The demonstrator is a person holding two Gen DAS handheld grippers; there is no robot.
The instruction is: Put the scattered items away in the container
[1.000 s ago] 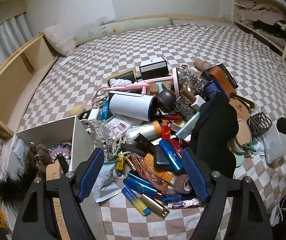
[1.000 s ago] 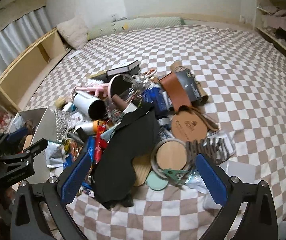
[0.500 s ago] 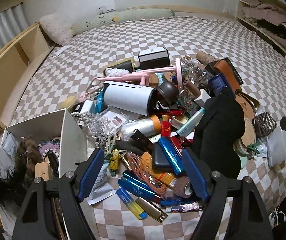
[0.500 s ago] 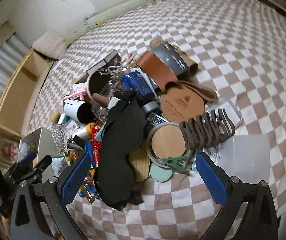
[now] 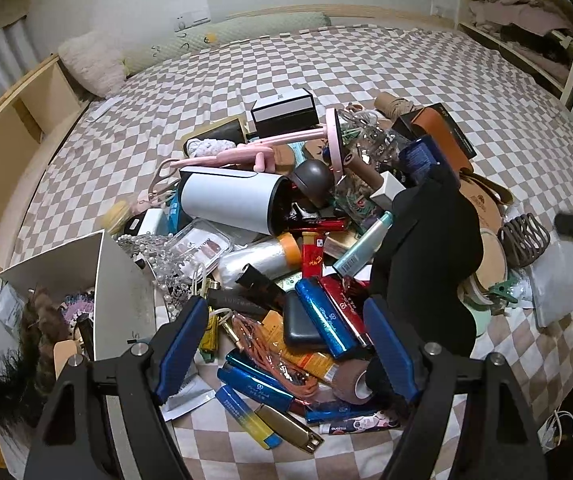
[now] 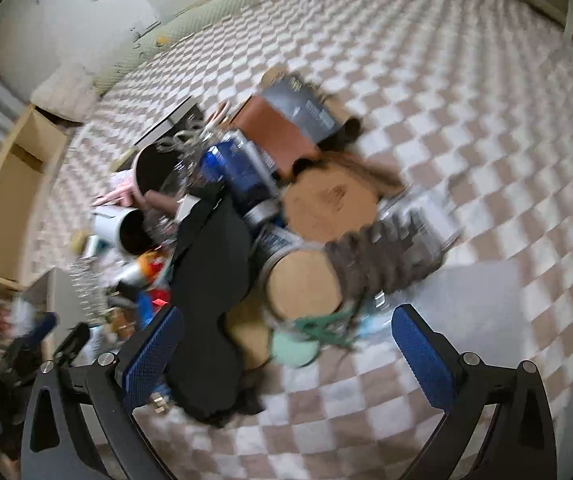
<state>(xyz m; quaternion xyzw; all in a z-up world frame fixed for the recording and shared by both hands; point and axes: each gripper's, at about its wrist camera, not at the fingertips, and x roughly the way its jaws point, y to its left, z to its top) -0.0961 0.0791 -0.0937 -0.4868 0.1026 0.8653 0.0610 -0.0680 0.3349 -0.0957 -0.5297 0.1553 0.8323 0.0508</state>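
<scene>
A heap of small items lies on the checked bed: a white cylinder, blue tubes, a black power bank, a black cloth and a brown hair claw. The white container box stands at the heap's left edge with several things inside. My left gripper is open and empty above the heap's near edge. My right gripper is open and empty over the black cloth, a round wooden lid and the hair claw. The right wrist view is blurred.
A wooden bed frame with open shelves runs along the left. Pillows lie at the head of the bed. Shelves with clothes stand at the far right. A clear plastic pouch lies right of the heap.
My left gripper has dropped closer to the heap. My right gripper has swung down and toward the wooden lid and hair claw, and its view has gone blurred.
</scene>
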